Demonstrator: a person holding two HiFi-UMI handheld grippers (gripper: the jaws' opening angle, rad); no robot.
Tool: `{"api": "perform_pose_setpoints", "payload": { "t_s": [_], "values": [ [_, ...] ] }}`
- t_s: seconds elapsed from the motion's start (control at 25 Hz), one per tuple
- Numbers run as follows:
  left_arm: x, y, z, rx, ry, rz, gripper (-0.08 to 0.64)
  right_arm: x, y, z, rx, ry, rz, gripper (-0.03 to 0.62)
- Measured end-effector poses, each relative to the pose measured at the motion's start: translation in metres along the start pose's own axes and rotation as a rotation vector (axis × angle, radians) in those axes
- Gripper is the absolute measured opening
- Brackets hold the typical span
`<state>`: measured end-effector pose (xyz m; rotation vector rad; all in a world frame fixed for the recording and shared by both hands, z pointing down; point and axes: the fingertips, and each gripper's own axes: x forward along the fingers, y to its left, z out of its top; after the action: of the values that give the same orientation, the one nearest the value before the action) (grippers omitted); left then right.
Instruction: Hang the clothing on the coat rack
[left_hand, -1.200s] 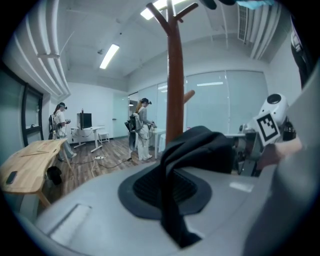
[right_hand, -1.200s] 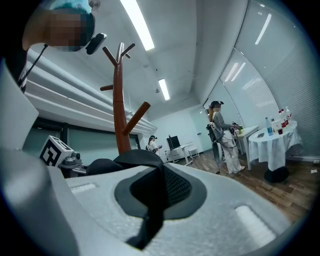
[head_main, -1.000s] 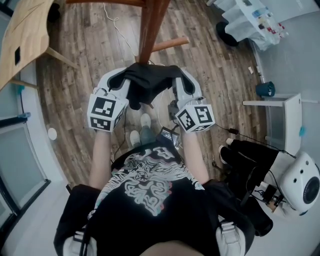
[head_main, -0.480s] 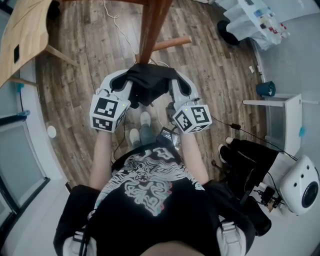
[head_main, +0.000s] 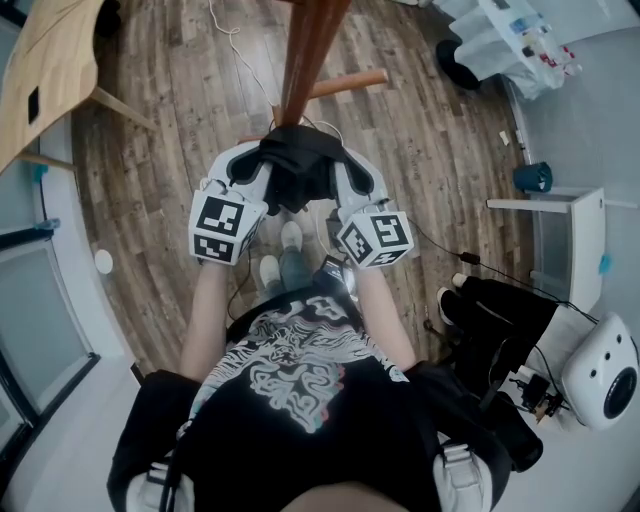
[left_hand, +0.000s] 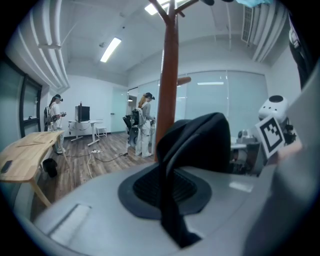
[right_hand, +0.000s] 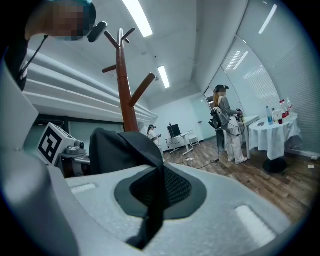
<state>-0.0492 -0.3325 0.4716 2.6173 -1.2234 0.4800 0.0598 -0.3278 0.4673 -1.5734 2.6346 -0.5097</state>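
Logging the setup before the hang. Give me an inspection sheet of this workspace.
Surface: wood-plank floor.
Job's things: black garment stretched between both grippers, on no peg; coat rack pole just beyond it.
Clutter: teal cup, dark bags, white round device at the right.
Grippers: left gripper and right gripper each shut on the garment.
Cables: white cable on the floor by the rack; black cable at the right.
Surroundings: wooden table, white-clothed table, other people farther back.

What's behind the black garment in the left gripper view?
The rack pole rises right behind the garment. The pole's foot is covered there, so where it meets the floor can't be seen.
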Motion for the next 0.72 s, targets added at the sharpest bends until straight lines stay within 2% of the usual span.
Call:
{"api": "perform_pose_setpoints", "payload": {
  "t_s": [0.24,0.4,0.72],
  "values": [
    [0.001,0.001,0.0,0.007,-0.012,0.008,0.011,0.002,0.002,-0.005,-0.033,0.008,0.006,0.002],
    [0.001,-0.004,-0.005,0.0,-0.005,-0.018,0.015,0.003,0.004,-0.009,-0.023,0.018,0.017,0.002],
    [0.003,-0.007,-0.004,-0.002,0.003,-0.033,0.035,0.0,0.003,-0.012,-0.065,0.039,-0.013,0.003]
  ]
}}
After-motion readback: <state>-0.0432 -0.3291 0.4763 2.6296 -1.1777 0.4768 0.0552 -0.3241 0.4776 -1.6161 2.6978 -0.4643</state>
